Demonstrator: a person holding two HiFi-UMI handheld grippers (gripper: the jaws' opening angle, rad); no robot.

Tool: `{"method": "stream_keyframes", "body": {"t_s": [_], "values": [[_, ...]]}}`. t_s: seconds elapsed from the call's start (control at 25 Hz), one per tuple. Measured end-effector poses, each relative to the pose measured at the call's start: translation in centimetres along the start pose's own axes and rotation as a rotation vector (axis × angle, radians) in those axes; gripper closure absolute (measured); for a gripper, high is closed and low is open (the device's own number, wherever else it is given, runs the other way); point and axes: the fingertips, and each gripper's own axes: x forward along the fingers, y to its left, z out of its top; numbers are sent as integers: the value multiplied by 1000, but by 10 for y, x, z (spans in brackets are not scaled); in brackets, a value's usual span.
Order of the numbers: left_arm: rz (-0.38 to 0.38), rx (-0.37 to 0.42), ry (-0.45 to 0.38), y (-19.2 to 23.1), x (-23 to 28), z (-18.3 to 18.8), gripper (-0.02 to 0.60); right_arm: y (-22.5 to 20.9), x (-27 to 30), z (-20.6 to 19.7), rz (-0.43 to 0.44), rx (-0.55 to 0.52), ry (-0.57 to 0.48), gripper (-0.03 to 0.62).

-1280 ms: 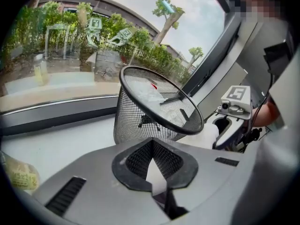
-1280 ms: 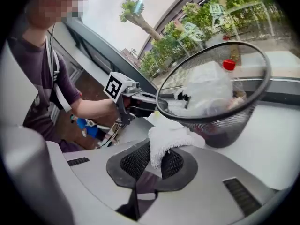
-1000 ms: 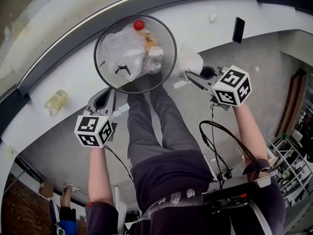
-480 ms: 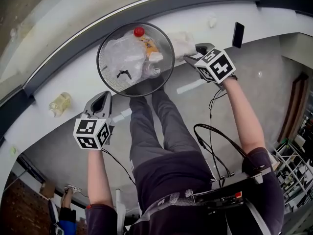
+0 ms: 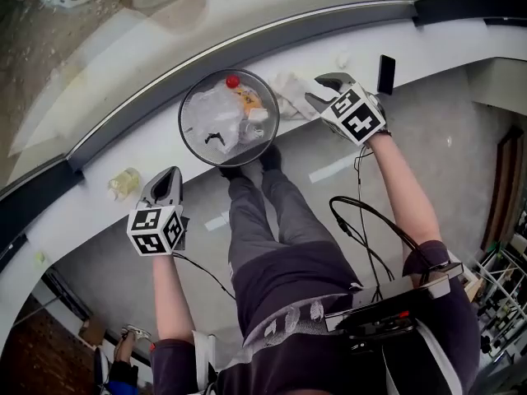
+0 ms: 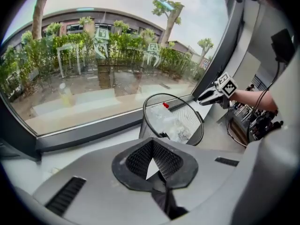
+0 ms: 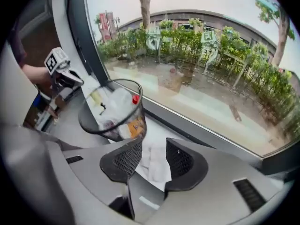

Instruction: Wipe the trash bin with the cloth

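Standing on the white ledge (image 5: 148, 142) just below the dark window frame (image 5: 247, 44), the trash bin (image 5: 180, 122) is a round black wire-mesh basket, upright, its mouth open to the head view. Inside lie crumpled clear plastic (image 5: 210, 105), a red cap (image 5: 233, 81) near the far rim and an orange packet (image 5: 247, 99). The near side of the bin sits at the ledge's front edge, right above the person's shoes (image 5: 270, 156).

On the bin's right, the white cloth (image 5: 288, 99) lies rumpled on the ledge just beside the mesh wall; whether it touches the bin cannot be told. The right gripper (image 5: 311, 93) hangs over it, pointing steeply down. Its jaws have just been opening and now stand apart, with the cloth showing between them but neither pad pressing on it.

Further right, past the gripper, a black phone (image 5: 384, 74) lies flat on the ledge, well apart from the bin. On the bin's left the ledge runs bare as far as a yellowish bottle (image 5: 125, 182) lying on its side.

The left gripper (image 5: 167, 175) is held near the ledge's front edge, between bottle and bin and clear of both. Its pads meet at the tips and nothing is between them.
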Motion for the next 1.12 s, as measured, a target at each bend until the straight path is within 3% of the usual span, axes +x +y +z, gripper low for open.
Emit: {"method": "stream_keyframes", "body": {"t_s": [0.08,0.16,0.4,0.56,0.68,0.84,1.12], "values": [[39,0,-35,-1,-25,17,592,18,-22,25,123,74,-98,439],[68,23,-86,-4,-52,45,592,34,-49,59,221,145,-227,595],[83,144,-279,-45,-133,126,592,83,-140,157,436,182,-572,595],[3,161,-431,-98,-178,173,592,112,-206,210,597,196,-772,595],[-27,228,-472,-132,-198,185,592,132,-239,231,689,189,-852,595],[-41,297,-476,-146,-215,177,592,161,-261,246,718,148,-893,595],[-111,264,-529,-122,-249,145,592,219,-265,253,646,101,-899,595]]}}
